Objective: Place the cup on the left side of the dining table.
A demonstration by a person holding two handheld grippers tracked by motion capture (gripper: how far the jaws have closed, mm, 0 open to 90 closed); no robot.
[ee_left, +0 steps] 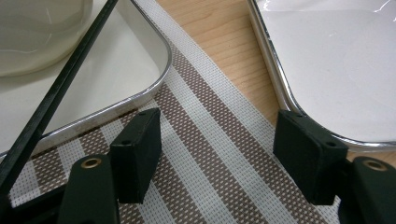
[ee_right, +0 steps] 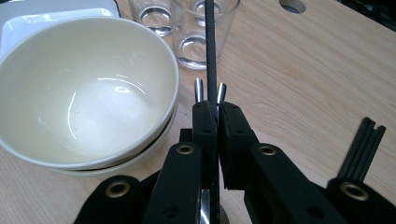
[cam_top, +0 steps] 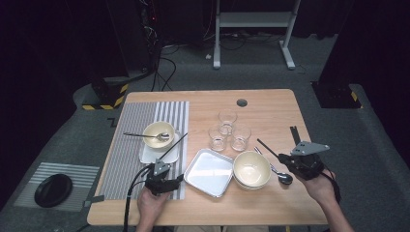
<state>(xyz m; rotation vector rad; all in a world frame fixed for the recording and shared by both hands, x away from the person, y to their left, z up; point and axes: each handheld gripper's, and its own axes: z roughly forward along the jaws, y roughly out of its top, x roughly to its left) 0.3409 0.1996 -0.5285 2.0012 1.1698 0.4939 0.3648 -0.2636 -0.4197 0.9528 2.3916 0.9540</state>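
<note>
My right gripper (cam_top: 290,162) (ee_right: 211,105) is shut, and a thin black stick (ee_right: 210,37) (cam_top: 268,149) runs between its pads toward the glasses. Two metal spoon handles (ee_right: 198,88) poke out just past its tips; the spoons (cam_top: 284,178) lie on the table beside two stacked cream bowls (cam_top: 251,169) (ee_right: 93,93). My left gripper (cam_top: 164,176) (ee_left: 219,126) is open and low over the striped placemat (ee_left: 210,154), with nothing between its jaws. It sits between a small white tray (ee_left: 116,70) holding a cream bowl (cam_top: 157,133) and a second white tray (ee_left: 336,60) (cam_top: 208,171).
Three glasses (cam_top: 227,128) (ee_right: 196,28) stand mid-table behind the bowls. Another black stick (ee_left: 60,88) (cam_top: 174,147) slants across the small tray. Black strips (cam_top: 294,134) (ee_right: 364,144) lie right of my right gripper. A cable hole (cam_top: 241,103) is at the back. A black dish (cam_top: 53,190) sits on a floor mat.
</note>
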